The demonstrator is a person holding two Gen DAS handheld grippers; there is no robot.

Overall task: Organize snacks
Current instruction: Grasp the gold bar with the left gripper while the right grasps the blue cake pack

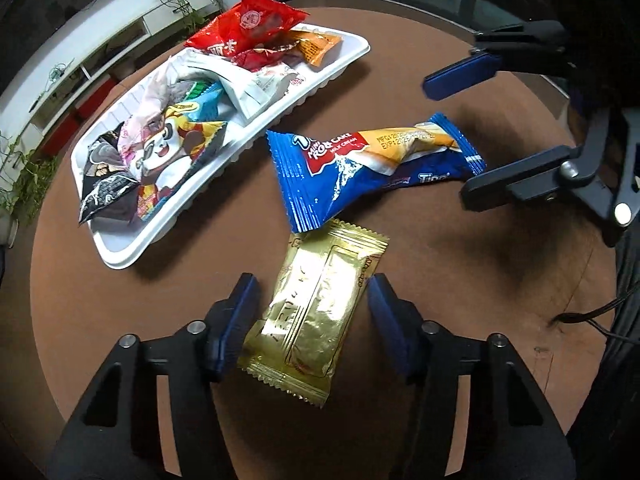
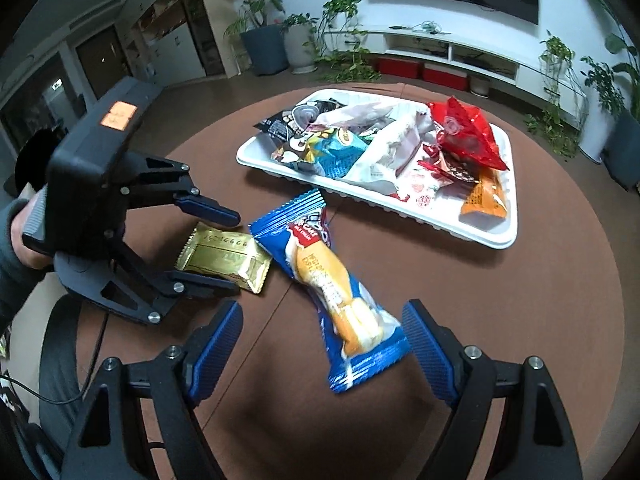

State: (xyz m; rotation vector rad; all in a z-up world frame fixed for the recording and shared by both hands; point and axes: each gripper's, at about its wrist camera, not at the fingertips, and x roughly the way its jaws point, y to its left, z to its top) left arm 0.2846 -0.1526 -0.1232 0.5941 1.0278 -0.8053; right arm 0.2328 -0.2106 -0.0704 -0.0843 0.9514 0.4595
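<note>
A round brown surface carries a white tray and two loose snack packets. The tray is heaped with wrapped snacks: a red packet and an orange packet at one end, a white packet near the middle, a packet with a cartoon panda and a black packet at the other end.

The gold packet lies flat on the surface, just beside the tray, and one corner of it meets the end of the blue cake packet, which lies beside the tray's long edge.

The left claw points steeply down over the gold packet, which sits between its two blue fingers. In the left wrist view the left finger lies against the packet's edge, while a narrow gap shows between the packet and the other finger, so the claw is partly open and has no firm hold. In the right wrist view the same claw straddles the gold packet, and a person's hand grips its handle.

The right claw is wide open, with the near end of the blue cake packet between its fingers. Neither finger touches the wrapper. The packet rests on the surface.
</note>
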